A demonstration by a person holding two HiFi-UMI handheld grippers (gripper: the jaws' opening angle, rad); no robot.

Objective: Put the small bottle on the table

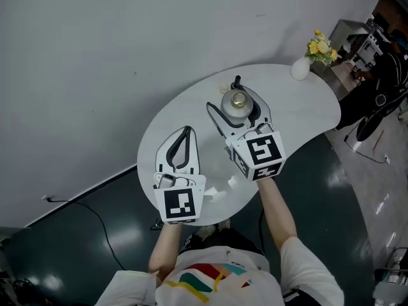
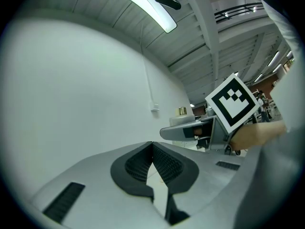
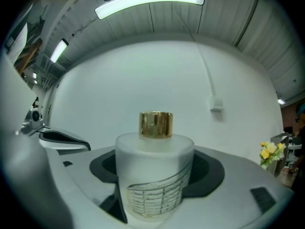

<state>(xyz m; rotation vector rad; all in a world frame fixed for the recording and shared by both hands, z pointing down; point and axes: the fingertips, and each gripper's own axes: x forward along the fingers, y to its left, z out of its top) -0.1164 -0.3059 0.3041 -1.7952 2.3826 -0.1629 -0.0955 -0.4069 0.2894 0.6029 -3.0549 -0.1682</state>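
My right gripper is clamped on the small frosted white bottle with the shiny gold cap, 1 dark pad pressed against each side of its round body. The bottle stands upright between my jaws, over the far half of the rounded white table; I cannot tell whether its base touches the tabletop. My left gripper sits just beside it on the near side, its 2 ribbed black pads closed tip to tip with nothing between them. At the table's far edge, well apart from the bottle, stands a small white vase of yellow flowers.
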